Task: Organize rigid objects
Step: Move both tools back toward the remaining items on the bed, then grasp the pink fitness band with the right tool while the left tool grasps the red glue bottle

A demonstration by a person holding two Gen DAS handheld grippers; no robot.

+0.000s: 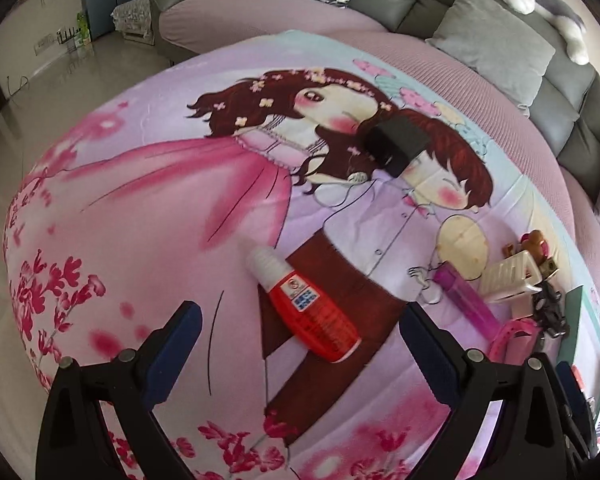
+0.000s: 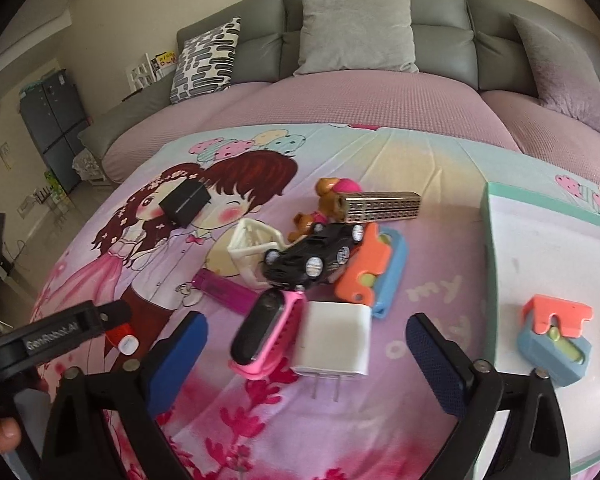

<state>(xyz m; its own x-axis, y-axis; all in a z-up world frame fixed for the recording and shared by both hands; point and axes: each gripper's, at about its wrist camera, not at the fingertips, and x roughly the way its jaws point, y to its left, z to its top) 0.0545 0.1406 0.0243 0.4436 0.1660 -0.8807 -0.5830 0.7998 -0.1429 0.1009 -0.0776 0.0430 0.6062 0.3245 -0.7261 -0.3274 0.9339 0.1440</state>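
My left gripper (image 1: 300,332) is open just above a red glue bottle (image 1: 306,306) with a white cap lying on the cartoon-print blanket (image 1: 140,208). My right gripper (image 2: 306,340) is open, with a white charger plug (image 2: 334,344) and a pink-and-black smart band (image 2: 266,330) between its fingers. Beyond lies a pile: black toy car (image 2: 314,256), orange-and-blue toy (image 2: 374,270), white basket (image 2: 252,250), purple lighter (image 2: 224,288), harmonica (image 2: 384,202), bear figure (image 2: 328,192). A black box (image 2: 185,202) lies apart to the left. A teal-rimmed box lid (image 2: 540,240) at right holds another orange-and-blue toy (image 2: 554,340).
A grey sofa backrest (image 2: 380,32) with cushions curves behind the pink bed cover (image 2: 340,100). Plush toys sit on top of it. The floor (image 1: 40,100) drops off to the left of the blanket. The left gripper's body (image 2: 60,330) reaches into the right wrist view.
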